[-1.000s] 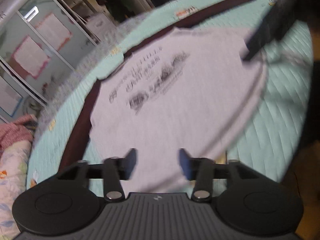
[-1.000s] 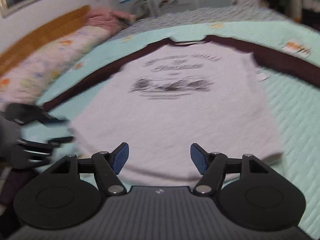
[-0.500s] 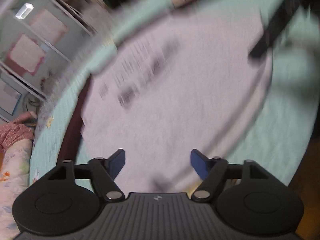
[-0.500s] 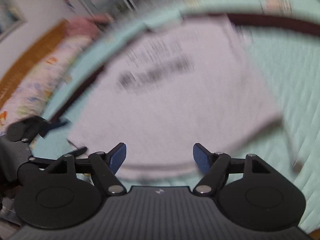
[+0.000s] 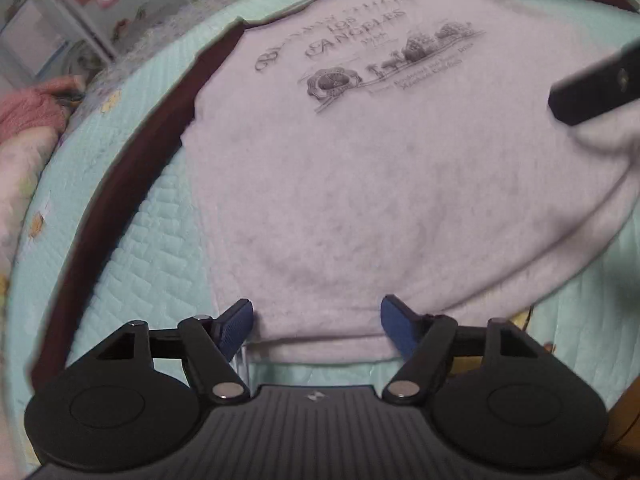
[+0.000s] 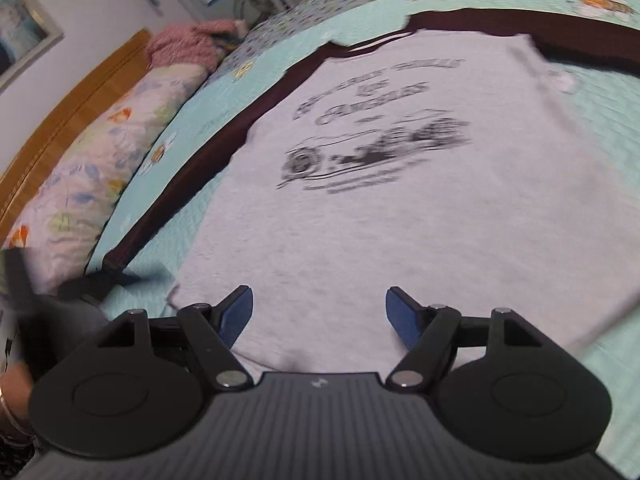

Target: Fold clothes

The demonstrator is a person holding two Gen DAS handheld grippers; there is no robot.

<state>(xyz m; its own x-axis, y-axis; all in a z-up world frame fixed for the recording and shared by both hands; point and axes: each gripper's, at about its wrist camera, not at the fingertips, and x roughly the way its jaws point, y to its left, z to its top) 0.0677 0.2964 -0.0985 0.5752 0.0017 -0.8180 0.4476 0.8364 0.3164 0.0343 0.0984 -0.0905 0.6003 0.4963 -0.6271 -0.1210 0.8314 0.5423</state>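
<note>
Shirt [image 5: 360, 184]: pale grey body, dark maroon sleeves, printed chest graphic; lies flat, front up, on the bed's mint quilt [image 5: 160, 240].
Left claw [image 5: 316, 326]: released, fingers wide apart, empty; poised at the hem near the shirt's lower left corner, hem edge between the blue pads [image 5: 236, 324].
Right claw [image 6: 318, 316]: released, empty; poised over the hem's other end, grey cloth between its fingers.
Floral pillow [image 6: 80, 184]: beside the quilt, against a wooden headboard [image 6: 68, 120].
</note>
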